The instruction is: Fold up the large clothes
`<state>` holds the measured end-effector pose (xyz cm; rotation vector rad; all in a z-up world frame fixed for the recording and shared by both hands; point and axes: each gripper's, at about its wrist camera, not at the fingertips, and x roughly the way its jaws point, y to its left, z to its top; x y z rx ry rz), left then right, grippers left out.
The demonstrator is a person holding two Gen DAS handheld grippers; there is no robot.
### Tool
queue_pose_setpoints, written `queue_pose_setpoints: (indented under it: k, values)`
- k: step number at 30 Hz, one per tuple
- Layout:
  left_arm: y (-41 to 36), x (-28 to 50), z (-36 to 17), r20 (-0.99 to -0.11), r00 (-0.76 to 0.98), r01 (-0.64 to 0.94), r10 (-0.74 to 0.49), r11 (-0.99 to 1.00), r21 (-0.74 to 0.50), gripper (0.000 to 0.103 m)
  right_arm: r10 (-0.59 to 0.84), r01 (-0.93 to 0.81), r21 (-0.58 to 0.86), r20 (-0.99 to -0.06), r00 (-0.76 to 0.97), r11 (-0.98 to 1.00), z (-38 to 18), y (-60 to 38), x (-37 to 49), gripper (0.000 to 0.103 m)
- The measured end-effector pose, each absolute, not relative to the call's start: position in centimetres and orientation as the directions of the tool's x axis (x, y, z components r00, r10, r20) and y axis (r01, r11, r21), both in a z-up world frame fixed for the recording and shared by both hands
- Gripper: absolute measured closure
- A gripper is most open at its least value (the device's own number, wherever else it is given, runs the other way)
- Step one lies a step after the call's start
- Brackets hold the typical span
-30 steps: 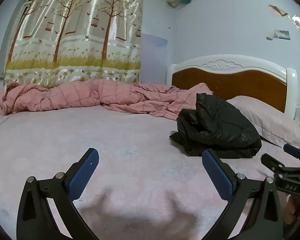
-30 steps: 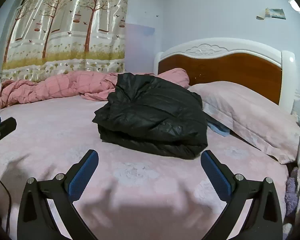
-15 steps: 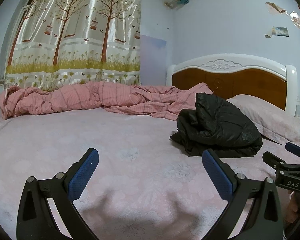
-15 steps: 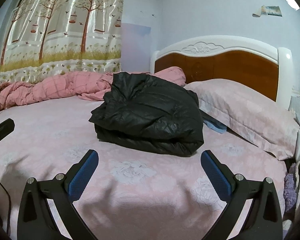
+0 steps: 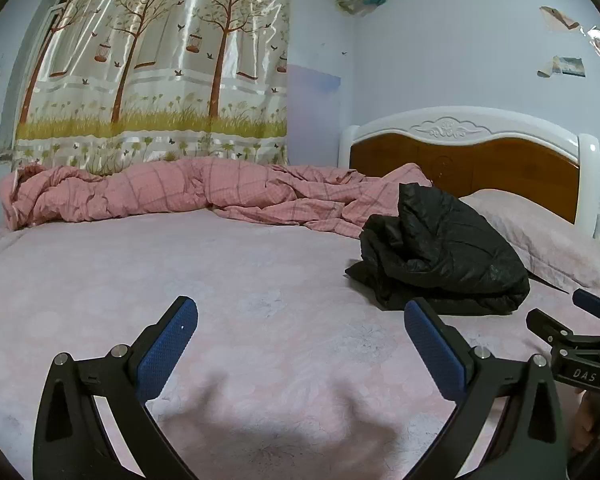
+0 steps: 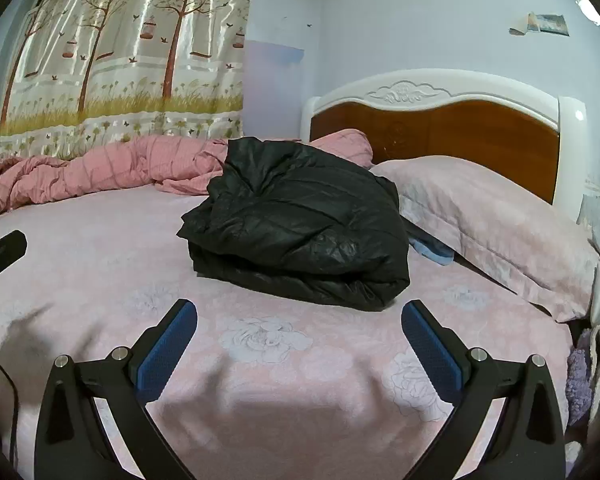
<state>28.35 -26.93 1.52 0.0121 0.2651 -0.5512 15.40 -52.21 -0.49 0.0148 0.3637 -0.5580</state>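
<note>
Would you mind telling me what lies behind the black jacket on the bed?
Behind the black jacket lies the crumpled pink plaid quilt, partly hidden by it. A blue item pokes out between the jacket and the pillow; the rest of it is covered.
</note>
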Motion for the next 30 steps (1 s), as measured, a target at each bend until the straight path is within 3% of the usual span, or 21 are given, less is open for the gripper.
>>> queue_pose_setpoints:
  k: [30]
  values:
    - [-27.19,28.85,1.0,-0.258,0.827,0.502,-0.5,0.863,-0.064,0.0,-0.522,0.52,-0.111,-0.353,0.776,0.847,-0.56,-51.37,15.84,0.0]
